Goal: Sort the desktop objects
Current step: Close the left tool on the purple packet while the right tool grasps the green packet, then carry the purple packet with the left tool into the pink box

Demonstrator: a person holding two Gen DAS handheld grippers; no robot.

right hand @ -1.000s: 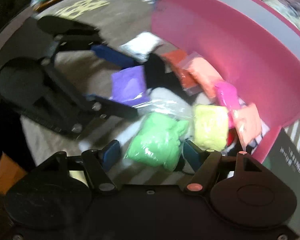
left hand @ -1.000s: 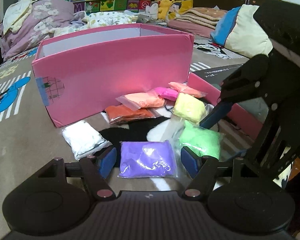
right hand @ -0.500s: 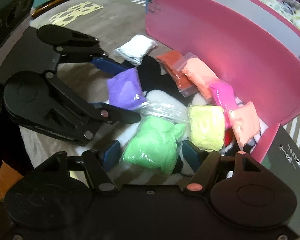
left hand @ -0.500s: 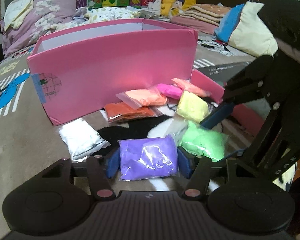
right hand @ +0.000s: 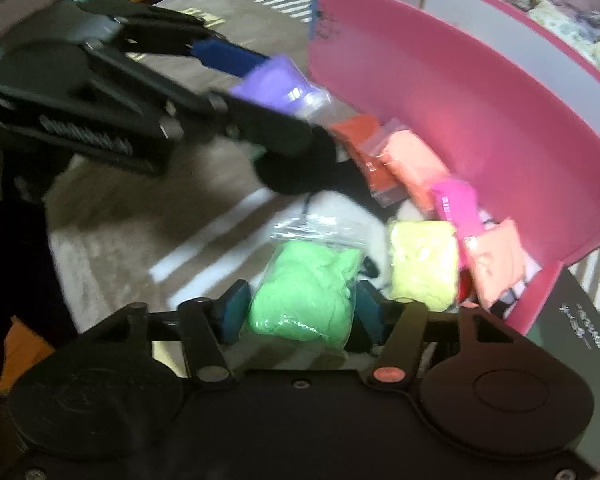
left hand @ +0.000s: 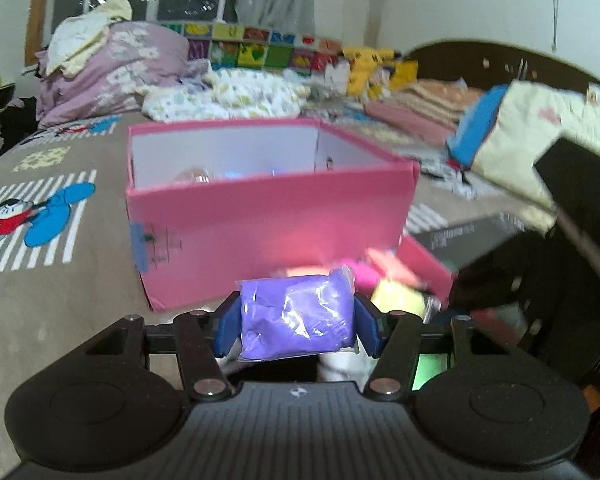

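My left gripper (left hand: 296, 304) is shut on the purple clay bag (left hand: 296, 316) and holds it clear of the bedspread, in front of the open pink box (left hand: 268, 224). The right wrist view shows that gripper (right hand: 280, 98) with the purple bag (right hand: 276, 84) near the box wall (right hand: 440, 92). My right gripper (right hand: 302, 296) points down at the green clay bag (right hand: 304, 280). Its jaws are closing, and both pads touch the bag's sides. The green bag still lies on the bedspread. Yellow (right hand: 424, 264), magenta (right hand: 456, 204), peach (right hand: 412, 160) and orange-red (right hand: 360, 136) bags lie along the box.
The pink lid (left hand: 424, 264) lies to the right of the box, with a black booklet (left hand: 472, 236) behind it. Folded bedding, pillows and plush toys (left hand: 364, 68) fill the far side of the bed. Bare patterned bedspread (left hand: 60, 280) lies left of the box.
The left gripper closed on the purple bag and lifted it off the bedspread toward the box. The right gripper stayed in place while its jaws narrowed onto the green bag.
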